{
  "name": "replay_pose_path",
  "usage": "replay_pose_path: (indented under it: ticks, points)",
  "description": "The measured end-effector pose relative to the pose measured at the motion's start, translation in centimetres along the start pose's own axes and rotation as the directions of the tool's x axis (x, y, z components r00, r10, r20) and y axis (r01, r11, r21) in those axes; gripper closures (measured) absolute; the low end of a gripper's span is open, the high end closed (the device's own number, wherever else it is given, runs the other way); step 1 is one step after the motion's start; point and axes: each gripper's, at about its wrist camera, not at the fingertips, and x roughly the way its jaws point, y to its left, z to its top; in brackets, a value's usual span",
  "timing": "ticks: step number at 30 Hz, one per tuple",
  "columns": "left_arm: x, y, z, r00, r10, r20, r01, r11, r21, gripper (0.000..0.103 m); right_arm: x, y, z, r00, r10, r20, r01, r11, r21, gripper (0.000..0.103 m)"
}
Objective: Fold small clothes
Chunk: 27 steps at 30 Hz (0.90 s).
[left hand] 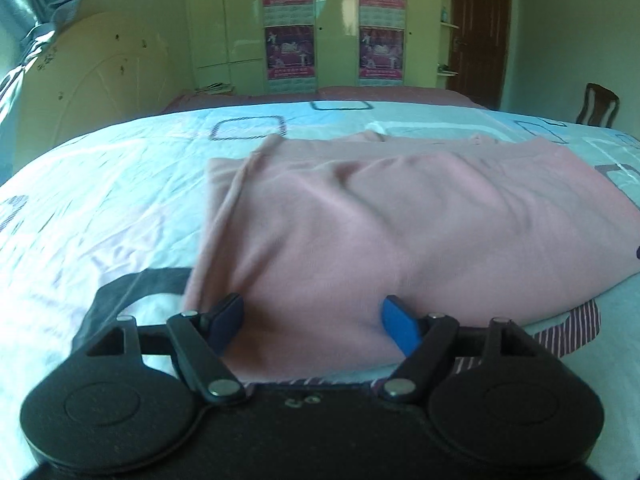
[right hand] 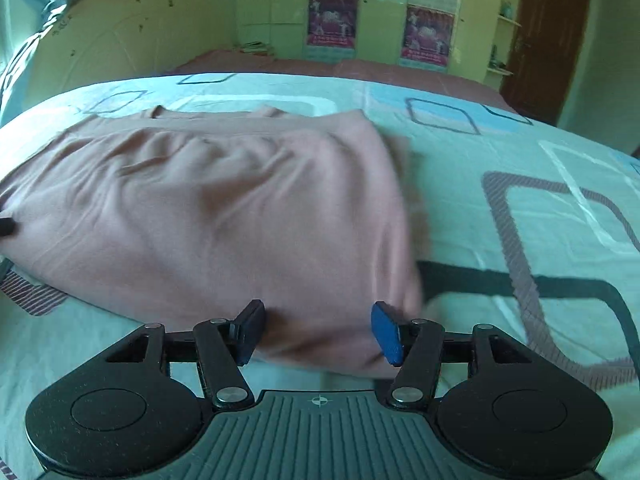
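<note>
The room is a bedroom with pale wardrobe doors (left hand: 248, 20) bearing posters at the back, and the work surface is a bed covered by a light blue bedsheet (left hand: 100, 200) printed with square outlines. On the sheet lies the pink garment (left hand: 380, 216), already folded at least once, with its long axis running from left to right across both views; its near edge faces the two grippers. At the left end, the left gripper (left hand: 312, 328) stands at the near left corner of the garment, its jaws spread wide with the cloth lying between them, and the pads do not seem to press on it. A striped cloth (left hand: 576, 324) shows from under the near edge, between the two tools. At the right end, the right gripper (right hand: 318, 330) stands at the near right corner, jaws also apart with the fabric between them, not yet pinching, as far as I can judge. Each hand is therefore nearest to its own corner. Beyond the far edge and to both sides the sheet offers free room, so I judge that a fold away from the person is possible.
</note>
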Motion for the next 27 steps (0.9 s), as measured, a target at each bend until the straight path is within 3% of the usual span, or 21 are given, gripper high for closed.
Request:
replay_pose_path:
  ticks: [3,6,10,13,16,18,20,21,23,24,27]
  points:
    - [-1.2,-0.6,0.6,1.0,0.025,0.014,-0.025,0.999,-0.028,0.031,-1.3,1.5,0.6,0.999,-0.018,0.034,0.018,1.0,0.004,0.045]
    - [-2.0,-3.3,1.2,0.998,-0.047,0.046,0.048,0.998,-0.033,0.029,-2.2,5.4,1.7,0.992,0.087,0.088,-0.086,0.996,-0.018,0.045]
    - [-1.2,-9.0,1.3,0.99,-0.14,0.033,0.139,0.99,0.03,0.027,-0.3,12.3,1.9,0.982,0.184,0.033,-0.178,0.975,-0.133,0.045]
    - [0.4,-11.5,0.8,0.993,-0.118,-0.029,0.119,0.992,0.048,0.03,1.7,14.7,1.3,0.991,0.135,-0.025,-0.137,0.978,-0.157,0.049]
    - [0.4,-10.9,0.4,0.993,-0.112,-0.031,0.114,0.993,0.039,0.028,1.6,13.6,1.0,0.987,0.157,-0.024,-0.159,0.977,-0.145,0.049]
    - [-0.3,-9.6,0.3,0.998,-0.068,-0.013,0.068,0.996,0.054,0.028,1.1,12.0,0.8,0.993,0.117,-0.008,-0.117,0.982,-0.148,0.049]
    - [-0.7,-6.9,-0.1,1.0,-0.013,-0.012,0.013,1.0,0.024,0.027,0.9,8.5,0.7,0.999,0.051,-0.001,-0.051,0.996,-0.078,0.054]
    - [-0.7,-5.5,-0.4,1.0,0.01,-0.021,-0.01,1.0,-0.003,0.027,0.7,6.3,0.6,1.0,0.011,-0.007,-0.011,1.0,-0.028,0.066]
    - [-0.9,-2.6,-0.7,0.999,0.031,-0.031,-0.033,0.997,-0.063,0.027,0.2,2.7,0.2,1.0,-0.019,-0.01,0.019,0.998,0.056,0.077]
    - [-1.1,-1.6,-0.8,0.999,0.039,-0.034,-0.041,0.996,-0.08,0.027,0.0,1.4,0.1,0.999,-0.034,-0.016,0.035,0.997,0.07,0.103]
    - [-1.4,-1.4,-0.7,0.998,0.054,-0.041,-0.057,0.996,-0.072,0.027,-1.0,0.0,0.3,0.998,-0.057,-0.005,0.058,0.995,0.077,0.103]
